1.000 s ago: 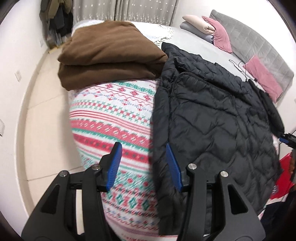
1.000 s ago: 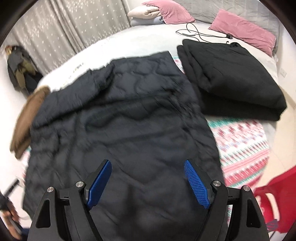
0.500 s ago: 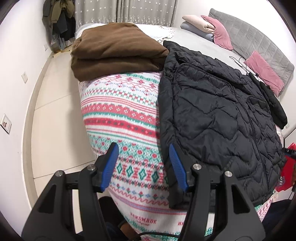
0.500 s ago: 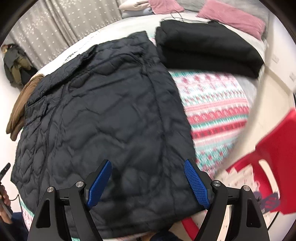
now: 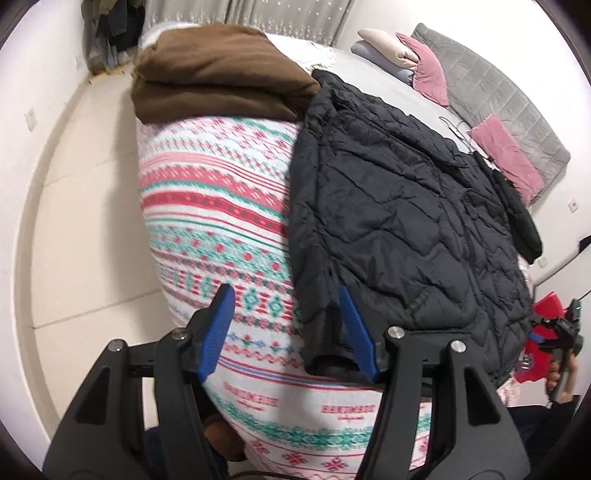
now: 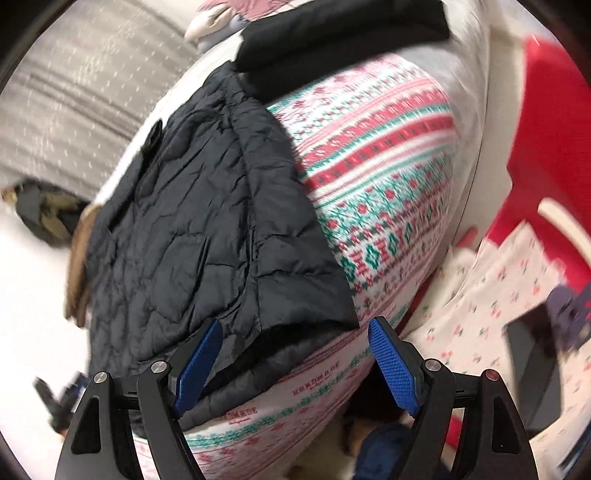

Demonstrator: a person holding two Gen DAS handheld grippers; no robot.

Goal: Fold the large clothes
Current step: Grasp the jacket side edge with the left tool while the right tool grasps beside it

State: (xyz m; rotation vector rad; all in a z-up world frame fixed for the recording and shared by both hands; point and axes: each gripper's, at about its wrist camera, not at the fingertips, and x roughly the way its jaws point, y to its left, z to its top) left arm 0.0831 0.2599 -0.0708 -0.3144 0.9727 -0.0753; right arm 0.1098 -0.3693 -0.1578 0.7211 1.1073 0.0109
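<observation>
A black quilted puffer jacket (image 5: 402,225) lies spread flat on a bed covered by a red, green and white patterned blanket (image 5: 218,206). My left gripper (image 5: 286,325) is open at the jacket's near left hem corner, holding nothing. In the right wrist view the jacket (image 6: 192,236) fills the left half, and my right gripper (image 6: 295,358) is open with the jacket's near right hem corner between its blue fingers (image 6: 391,365), not clamped.
A folded brown garment (image 5: 218,77) lies at the far left of the bed. A folded black garment (image 6: 332,33) lies beside the jacket's far right. Pink pillows (image 5: 502,155) and a grey headboard stand behind. A red chair (image 6: 535,147) holding floral cloth stands right of the bed.
Both grippers have pulled back and down towards the near edge of the bed. They now sit at the jacket's two hem corners. Both have stayed open.
</observation>
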